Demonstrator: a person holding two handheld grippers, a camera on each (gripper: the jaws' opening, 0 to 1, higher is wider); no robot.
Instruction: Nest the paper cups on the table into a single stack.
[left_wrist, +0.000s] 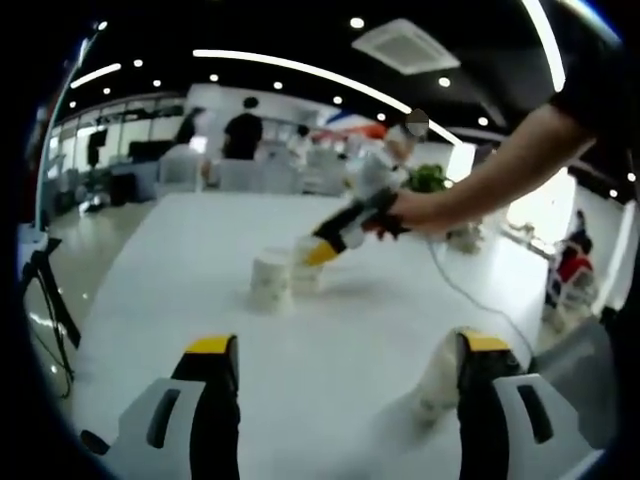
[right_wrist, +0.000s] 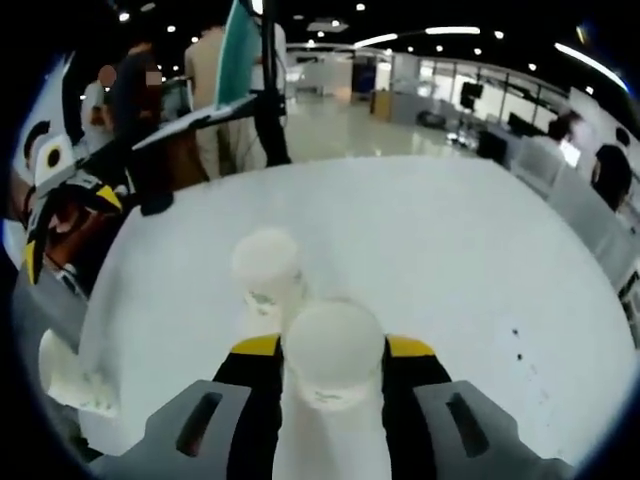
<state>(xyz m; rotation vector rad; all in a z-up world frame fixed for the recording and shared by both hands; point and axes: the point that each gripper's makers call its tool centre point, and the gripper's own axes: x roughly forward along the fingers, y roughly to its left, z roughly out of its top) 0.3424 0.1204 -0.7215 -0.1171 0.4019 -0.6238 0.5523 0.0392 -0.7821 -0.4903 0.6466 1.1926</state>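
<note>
The right gripper (right_wrist: 328, 352) pinches a white paper cup (right_wrist: 332, 365) between its two jaws. Another cup (right_wrist: 266, 262) stands upside down on the white table (right_wrist: 450, 240), just beyond it. The left gripper (left_wrist: 348, 350) has its jaws spread wide apart, and a third cup (left_wrist: 440, 375) lies on the table right beside one jaw
</note>
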